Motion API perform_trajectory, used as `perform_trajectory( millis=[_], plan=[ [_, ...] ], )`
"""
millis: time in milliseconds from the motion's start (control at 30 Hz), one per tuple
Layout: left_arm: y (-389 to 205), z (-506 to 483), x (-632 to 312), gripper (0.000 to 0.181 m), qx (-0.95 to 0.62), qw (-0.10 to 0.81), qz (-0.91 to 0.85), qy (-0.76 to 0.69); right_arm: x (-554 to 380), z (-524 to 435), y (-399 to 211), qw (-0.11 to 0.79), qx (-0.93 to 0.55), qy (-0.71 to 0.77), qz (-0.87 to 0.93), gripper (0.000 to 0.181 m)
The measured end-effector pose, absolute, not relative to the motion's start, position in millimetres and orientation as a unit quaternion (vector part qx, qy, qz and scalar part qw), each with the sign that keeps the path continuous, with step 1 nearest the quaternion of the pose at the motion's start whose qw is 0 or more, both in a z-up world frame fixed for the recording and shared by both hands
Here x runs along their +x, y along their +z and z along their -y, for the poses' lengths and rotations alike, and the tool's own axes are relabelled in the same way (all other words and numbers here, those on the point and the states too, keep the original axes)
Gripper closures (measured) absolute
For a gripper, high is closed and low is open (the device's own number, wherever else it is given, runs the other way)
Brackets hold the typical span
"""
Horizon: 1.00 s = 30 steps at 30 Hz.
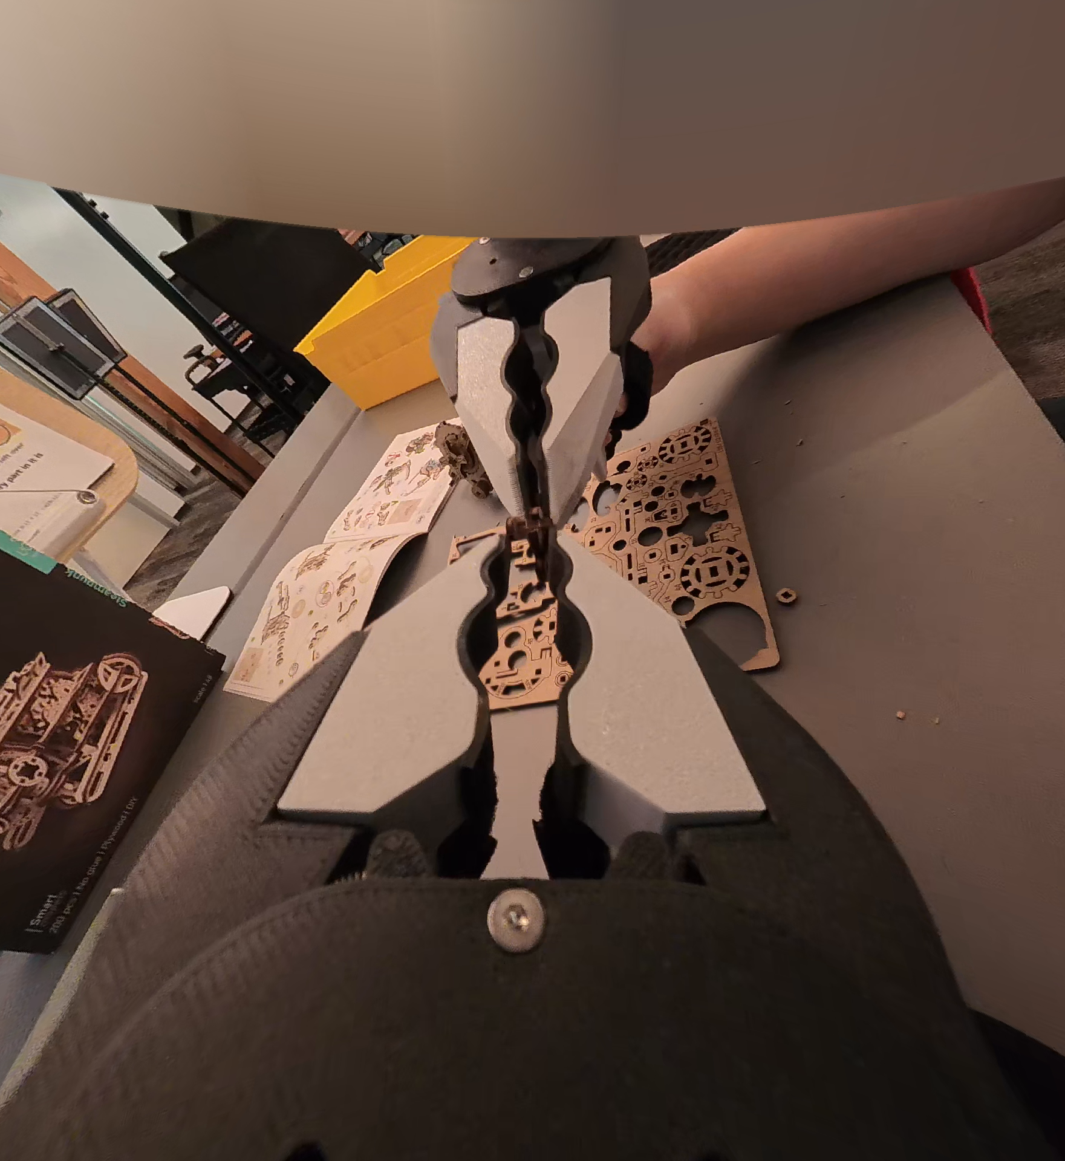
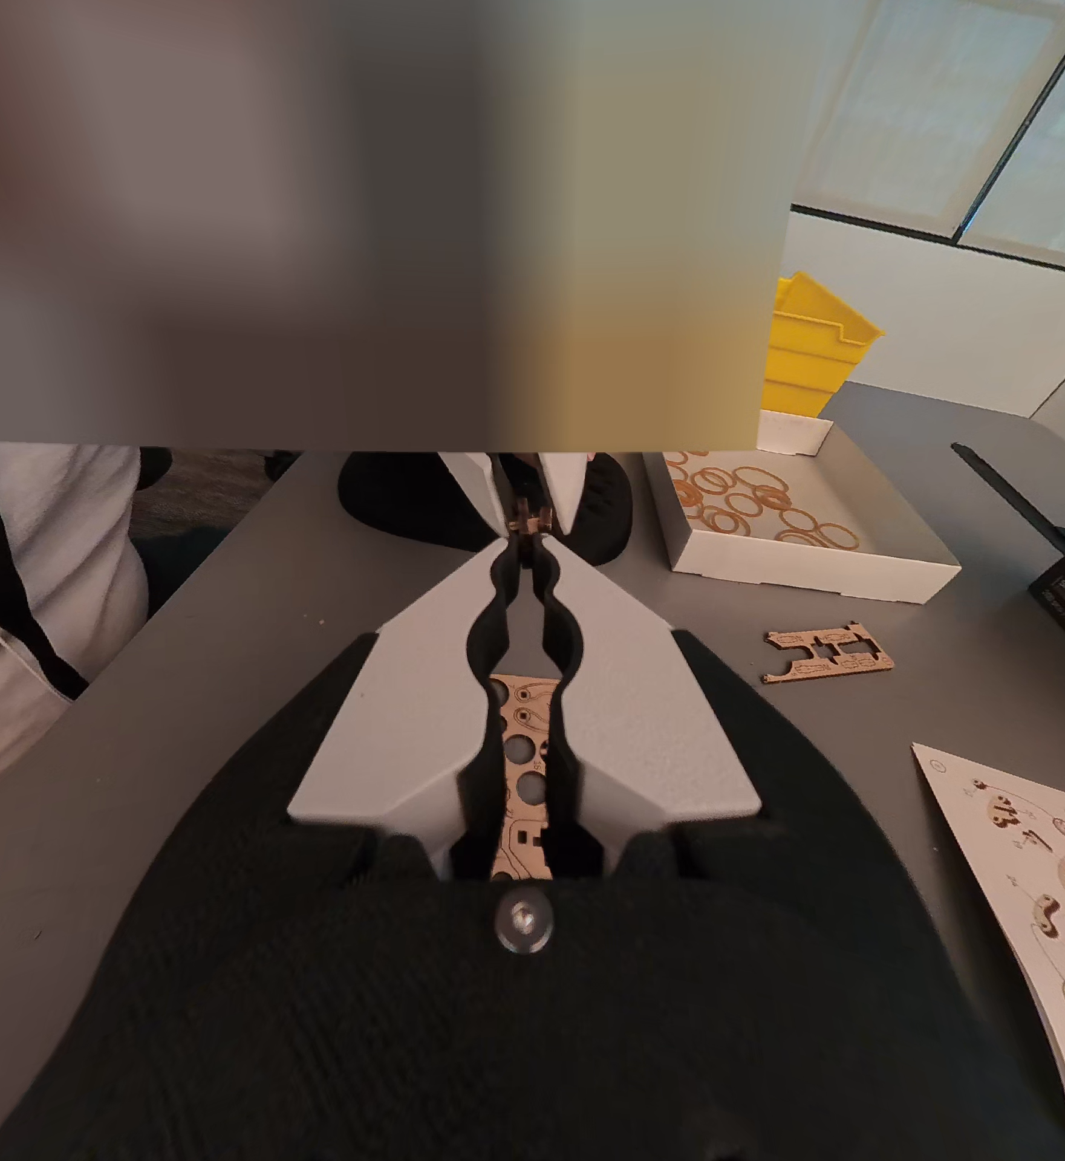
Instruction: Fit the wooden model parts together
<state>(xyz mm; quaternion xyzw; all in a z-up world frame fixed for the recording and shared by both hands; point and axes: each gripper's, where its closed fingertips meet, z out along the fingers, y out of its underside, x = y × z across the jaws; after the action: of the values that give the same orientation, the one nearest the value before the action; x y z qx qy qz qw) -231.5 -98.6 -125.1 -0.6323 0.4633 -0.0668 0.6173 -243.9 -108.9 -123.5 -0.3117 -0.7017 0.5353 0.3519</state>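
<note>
My two grippers meet tip to tip above the grey table (image 1: 894, 502). My left gripper (image 1: 533, 548) is shut on a small dark wooden part (image 1: 528, 526). My right gripper (image 1: 533, 502) comes down from above and is shut on the same small cluster of parts. In the right wrist view my right gripper (image 2: 524, 550) pinches the small wooden part (image 2: 526, 524), and the left gripper (image 2: 526, 512) faces it. I cannot tell whether it is one part or two joined. A punched-out wooden sheet (image 1: 674, 540) lies flat below.
An open instruction booklet (image 1: 354, 565) and a half-built model (image 1: 460, 458) lie to the left. A black kit box (image 1: 58, 741) and a yellow bin (image 1: 391, 339) stand nearby. A white tray of rubber bands (image 2: 787, 553) and a loose wooden piece (image 2: 831, 656) sit right. A forearm (image 1: 768, 301) reaches in. Only a small space, under 4 cm, lies between the two pairs of fingers.
</note>
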Motion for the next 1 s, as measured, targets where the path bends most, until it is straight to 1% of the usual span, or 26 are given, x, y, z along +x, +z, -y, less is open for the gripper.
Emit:
perform_trajectory(
  millis=[133,233,433,700,833,1000],
  plan=[
    [-126.2,97.1,-232.9,0.171,-0.635,0.615,-0.463,-0.064,-245.3,106.2,-125.0,0.368,-0.313,0.514,0.709,0.179],
    [-125.6,97.0,-233.6,0.171,-0.637,0.614,-0.461,-0.065,-247.4,101.9,-122.9,0.392,-0.315,0.498,0.707,0.171],
    [-130.2,96.5,-234.3,0.171,-0.647,0.601,-0.463,-0.071,-247.5,104.4,-124.2,0.417,-0.296,0.468,0.72,0.173],
    [-141.2,95.3,-237.6,0.172,-0.687,0.56,-0.449,-0.113,-251.2,102.8,-135.5,0.367,-0.335,0.497,0.711,0.173],
    [-137.9,95.0,-238.5,0.174,-0.689,0.563,-0.437,-0.129,-252.3,102.2,-132.4,0.341,-0.354,0.535,0.687,0.172],
    [-139.5,93.0,-238.8,0.173,-0.683,0.571,-0.442,-0.107,-252.5,100.1,-134.1,0.356,-0.35,0.518,0.694,0.173]
  ],
)
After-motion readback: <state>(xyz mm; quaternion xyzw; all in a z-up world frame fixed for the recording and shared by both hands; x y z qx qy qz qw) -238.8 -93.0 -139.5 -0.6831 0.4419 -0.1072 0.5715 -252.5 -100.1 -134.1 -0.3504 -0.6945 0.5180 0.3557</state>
